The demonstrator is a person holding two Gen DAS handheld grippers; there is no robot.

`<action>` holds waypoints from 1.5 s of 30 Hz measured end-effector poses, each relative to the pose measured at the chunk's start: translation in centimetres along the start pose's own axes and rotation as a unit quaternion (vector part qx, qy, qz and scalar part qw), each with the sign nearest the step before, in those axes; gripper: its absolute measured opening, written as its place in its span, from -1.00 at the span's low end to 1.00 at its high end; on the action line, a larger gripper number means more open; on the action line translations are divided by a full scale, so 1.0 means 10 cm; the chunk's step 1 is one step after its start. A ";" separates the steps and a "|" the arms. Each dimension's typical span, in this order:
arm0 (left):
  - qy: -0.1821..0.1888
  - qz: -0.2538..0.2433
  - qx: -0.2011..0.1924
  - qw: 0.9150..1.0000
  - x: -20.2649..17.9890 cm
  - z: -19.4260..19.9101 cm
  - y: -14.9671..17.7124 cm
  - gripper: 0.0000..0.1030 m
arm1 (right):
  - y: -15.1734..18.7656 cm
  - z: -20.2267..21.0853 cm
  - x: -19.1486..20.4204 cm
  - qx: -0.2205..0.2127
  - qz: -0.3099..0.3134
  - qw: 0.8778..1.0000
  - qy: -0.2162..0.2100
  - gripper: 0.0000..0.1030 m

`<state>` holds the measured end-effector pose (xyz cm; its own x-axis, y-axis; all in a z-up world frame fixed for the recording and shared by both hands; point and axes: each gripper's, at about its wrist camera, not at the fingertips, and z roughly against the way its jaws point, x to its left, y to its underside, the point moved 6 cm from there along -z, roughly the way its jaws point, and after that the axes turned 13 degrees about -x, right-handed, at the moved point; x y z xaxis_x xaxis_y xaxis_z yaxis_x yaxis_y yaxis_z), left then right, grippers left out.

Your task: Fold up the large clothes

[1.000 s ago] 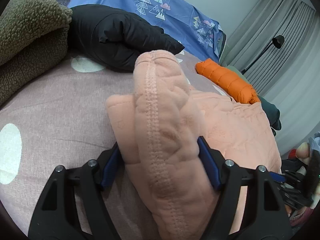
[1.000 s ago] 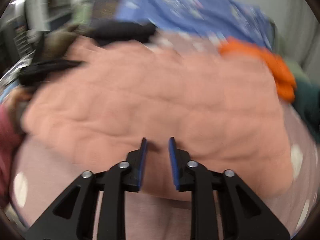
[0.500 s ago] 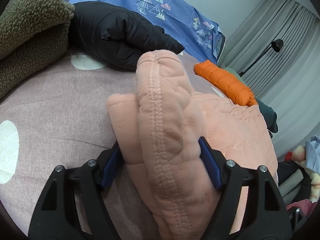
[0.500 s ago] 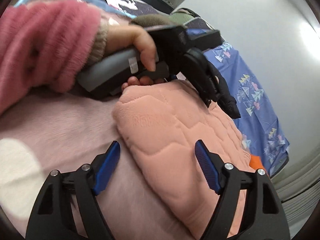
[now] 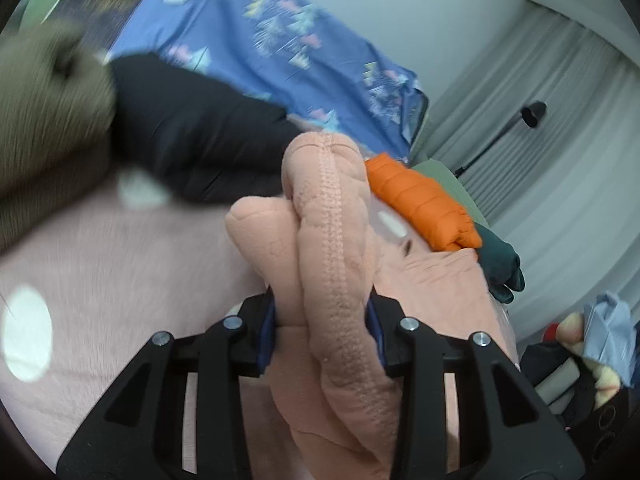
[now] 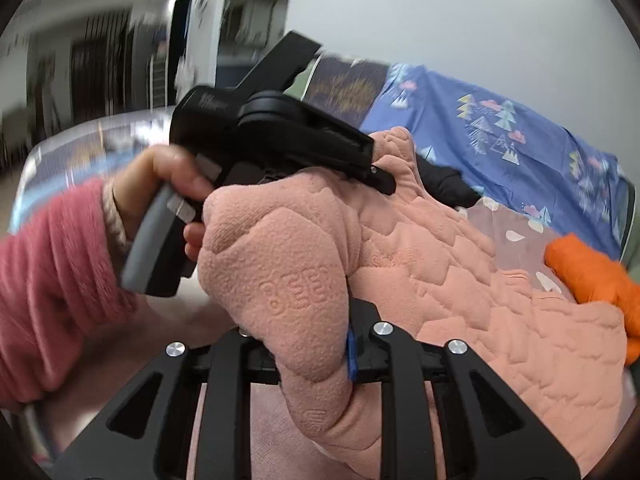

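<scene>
Right gripper (image 6: 310, 344), wide apart half second ago, now clamps bunched corner of peach quilted garment (image 6: 460, 280). Left gripper (image 5: 322, 332) has tightened on stitched hem fold. Both ends held, so lift-and-fold likely next. Garment lies across middle of bed, pink polka-dot sheet (image 5: 100, 260) beneath; near edge raised off sheet. Toward far edge: black jacket (image 5: 192, 128), olive fleece (image 5: 44, 100), orange puffer (image 5: 420, 208), blue tree-print cover (image 5: 260, 40). Grey curtains (image 5: 560, 140), lamp behind. Dark green item by puffer, possibly another garment; blurred.

Peach quilted garment (image 5: 340, 280), orange puffer (image 5: 424, 204), black jacket (image 5: 192, 128), blue tree-print sheet (image 5: 280, 52).
</scene>
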<state>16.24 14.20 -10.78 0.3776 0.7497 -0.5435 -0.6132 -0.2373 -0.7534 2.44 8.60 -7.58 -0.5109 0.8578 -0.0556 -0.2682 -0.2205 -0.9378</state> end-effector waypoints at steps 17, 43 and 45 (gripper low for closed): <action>0.053 -0.298 0.046 0.952 -2.96 -0.83 -0.12 -0.28 | 0.16 1.52 -1.82 -0.142 -0.284 0.947 0.048 -0.60; 0.016 -0.425 0.162 0.891 -3.13 -2.09 1.24 -0.06 | 1.61 2.10 -2.62 -0.036 -0.429 0.881 0.194 -0.06; 0.009 -0.436 0.172 0.883 -3.18 -2.14 1.25 -0.06 | 1.49 2.28 -2.67 -0.050 -0.394 0.888 0.233 -0.10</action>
<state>11.42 -25.87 -10.85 0.8198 0.5439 0.1793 -0.2569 0.6291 -0.7336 -6.55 -28.17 -12.22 0.2031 0.8318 0.5165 -0.3073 0.5550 -0.7730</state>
